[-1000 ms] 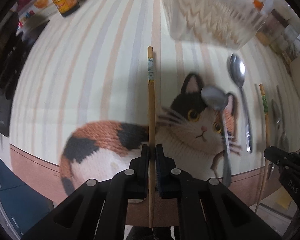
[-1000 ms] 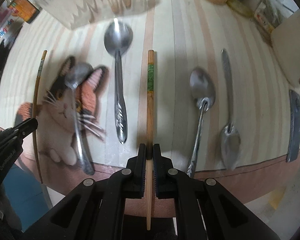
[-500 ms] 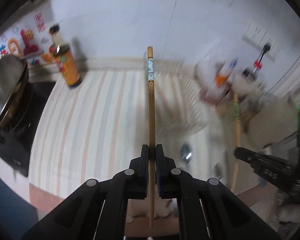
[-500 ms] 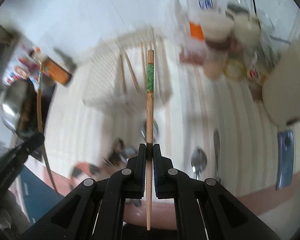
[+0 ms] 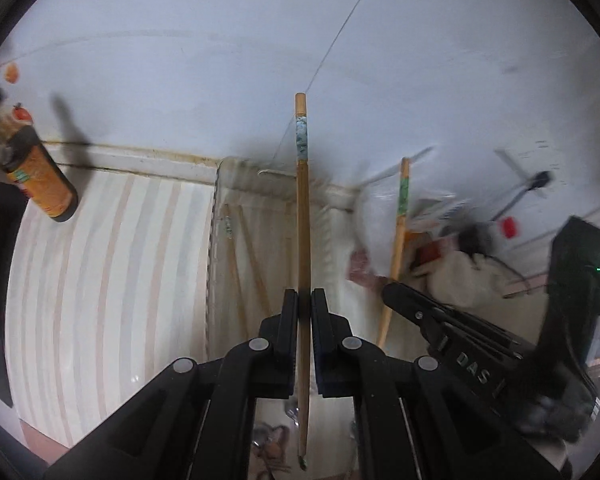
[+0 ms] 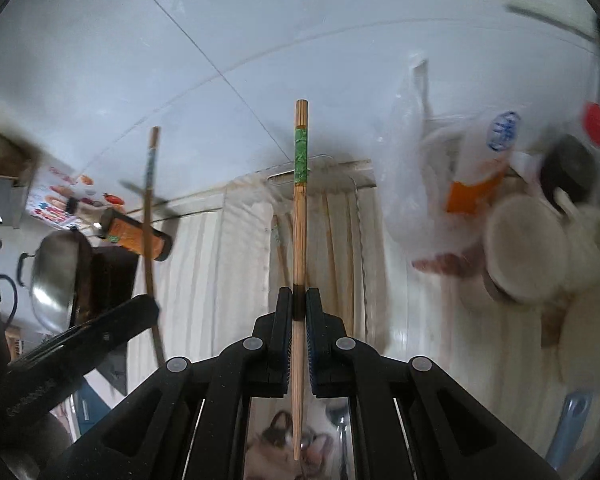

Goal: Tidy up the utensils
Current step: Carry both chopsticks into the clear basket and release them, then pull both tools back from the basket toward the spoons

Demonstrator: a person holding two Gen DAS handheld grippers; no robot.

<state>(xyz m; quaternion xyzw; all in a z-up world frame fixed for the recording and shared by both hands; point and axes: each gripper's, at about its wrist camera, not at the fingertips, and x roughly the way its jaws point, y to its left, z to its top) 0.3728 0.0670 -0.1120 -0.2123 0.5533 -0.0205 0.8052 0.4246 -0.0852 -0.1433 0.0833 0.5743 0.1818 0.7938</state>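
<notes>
My left gripper (image 5: 304, 300) is shut on a wooden chopstick with a blue-white band (image 5: 302, 208), held in the air above the clear plastic organizer tray (image 5: 216, 240). My right gripper (image 6: 299, 300) is shut on a wooden chopstick with a green band (image 6: 300, 200), also over the tray (image 6: 360, 240). Several chopsticks (image 5: 256, 264) lie inside the tray, as the right wrist view (image 6: 332, 248) also shows. Each view shows the other gripper with its chopstick: the right one (image 5: 398, 232) and the left one (image 6: 150, 216).
An orange bottle (image 5: 40, 178) stands at the back left by the wall. Jars, a bag and containers (image 6: 520, 240) crowd the right side. A steel pot (image 6: 54, 280) is at the left. The cat mat (image 6: 284, 452) lies below, a blue object (image 6: 572, 424) at lower right.
Both grippers have lifted their chopsticks off the cat mat and swung up and forward to the tray at the back. The spoons have dropped out of view.
</notes>
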